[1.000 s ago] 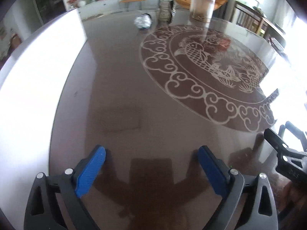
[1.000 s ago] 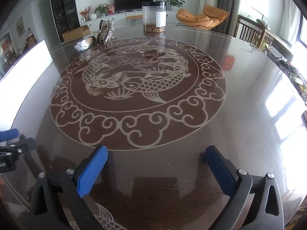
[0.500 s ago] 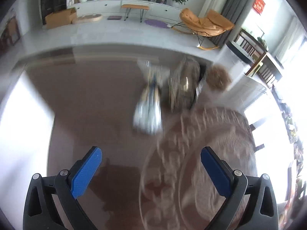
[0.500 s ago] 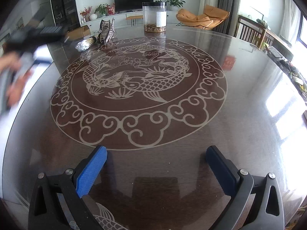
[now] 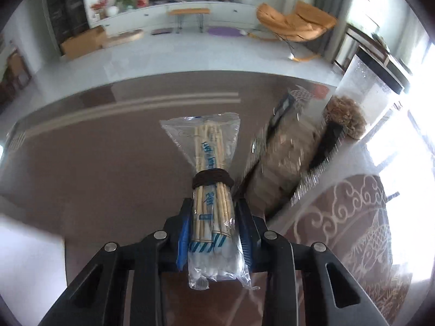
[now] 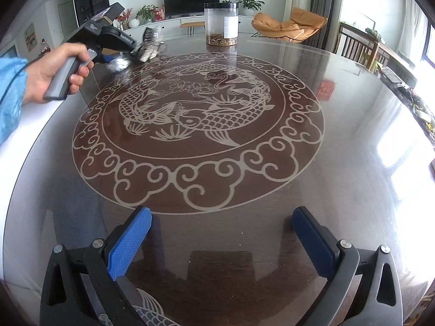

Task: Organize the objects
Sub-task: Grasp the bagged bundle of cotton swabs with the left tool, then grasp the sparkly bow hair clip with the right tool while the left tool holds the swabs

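Observation:
My left gripper point(image 5: 213, 217) is shut on a clear plastic bag of wooden sticks point(image 5: 210, 168) bound with a dark band, at the far left of the round table; the bag's far end points to the table edge. Beside it on the right lies a shiny foil-edged packet point(image 5: 288, 160). In the right wrist view the left gripper point(image 6: 108, 40), held by a hand, is over the bag point(image 6: 118, 63) and packet point(image 6: 151, 44) at the far left. My right gripper point(image 6: 221, 233) is open and empty above the near edge of the table.
A tall clear jar point(image 6: 221, 24) with brown bits at its bottom stands at the table's far side; it also shows in the left wrist view point(image 5: 361, 97). The dark glossy table point(image 6: 353, 135) has a large fish medallion point(image 6: 198, 114). Chairs stand to the right.
My left gripper has moved from the near table edge to the far left side and has closed on the bag of sticks. The right gripper has stayed still and open.

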A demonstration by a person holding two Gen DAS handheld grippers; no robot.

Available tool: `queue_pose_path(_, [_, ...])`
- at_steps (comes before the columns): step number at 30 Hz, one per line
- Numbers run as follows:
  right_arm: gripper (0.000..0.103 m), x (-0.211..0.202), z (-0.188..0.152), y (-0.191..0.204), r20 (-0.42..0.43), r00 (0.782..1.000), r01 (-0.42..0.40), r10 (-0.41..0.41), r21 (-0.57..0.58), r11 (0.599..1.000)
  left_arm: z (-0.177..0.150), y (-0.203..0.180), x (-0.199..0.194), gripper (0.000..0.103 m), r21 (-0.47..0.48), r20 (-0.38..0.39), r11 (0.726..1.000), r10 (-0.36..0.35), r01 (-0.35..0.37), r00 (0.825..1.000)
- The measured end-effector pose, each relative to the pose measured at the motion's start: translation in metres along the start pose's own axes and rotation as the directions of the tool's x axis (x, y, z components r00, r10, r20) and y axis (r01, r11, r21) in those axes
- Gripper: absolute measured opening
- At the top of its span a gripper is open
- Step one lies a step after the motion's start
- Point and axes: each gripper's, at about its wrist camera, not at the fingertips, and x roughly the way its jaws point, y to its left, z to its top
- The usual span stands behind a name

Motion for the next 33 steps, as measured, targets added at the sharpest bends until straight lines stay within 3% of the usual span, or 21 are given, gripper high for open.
queue_pose_path(5, [0.103,0.001,0.000,0.000,0.000,1.000,0.000,0.000,0.000,1.000,-0.090,0.008,-0.048,0.031,-0.117,0.071,0.993,0.020,-0.011,0.997])
queue_pose_path(8, [0.103,0.001,-0.001,0.000,0.001,1.000,0.000,0.000,-0.001,1.000,-0.157,0.008,-0.083,0.031,-0.117,0.101,0.993,0.039,-0.027,0.994])
queue_pose_path(14, [0.103,0.001,-0.002,0.001,0.001,1.000,0.000,0.000,-0.001,1.000,-0.231,0.009,-0.127,0.037,-0.056,0.108,0.998,0.036,-0.030,0.994])
queue_pose_path(16, [0.103,0.001,-0.002,0.001,0.001,1.000,0.000,0.000,-0.001,1.000,-0.228,0.004,-0.127,0.059,-0.006,0.103,1.000,0.013,-0.012,0.995])
queue_pose_path(17, [0.103,0.001,-0.002,0.001,0.001,1.000,0.000,0.000,-0.001,1.000,-0.229,0.003,-0.127,0.085,0.021,0.091,1.000,0.003,-0.005,0.996])
queue_pose_path(18, [0.103,0.001,-0.002,0.001,0.001,1.000,0.000,0.000,-0.001,1.000,-0.229,0.000,-0.122,0.099,0.049,0.069,0.999,0.003,-0.006,0.998])
queue_pose_path(23, [0.103,0.001,-0.002,0.001,0.001,1.000,0.000,0.000,-0.001,1.000,-0.219,0.001,-0.115,0.103,0.101,0.053,0.995,0.013,-0.019,0.998])
queue_pose_path(33, [0.103,0.002,0.000,0.001,-0.002,1.000,-0.009,0.009,-0.010,1.000,-0.187,0.030,-0.103,0.103,-0.019,0.060,0.996,0.088,-0.087,0.994])
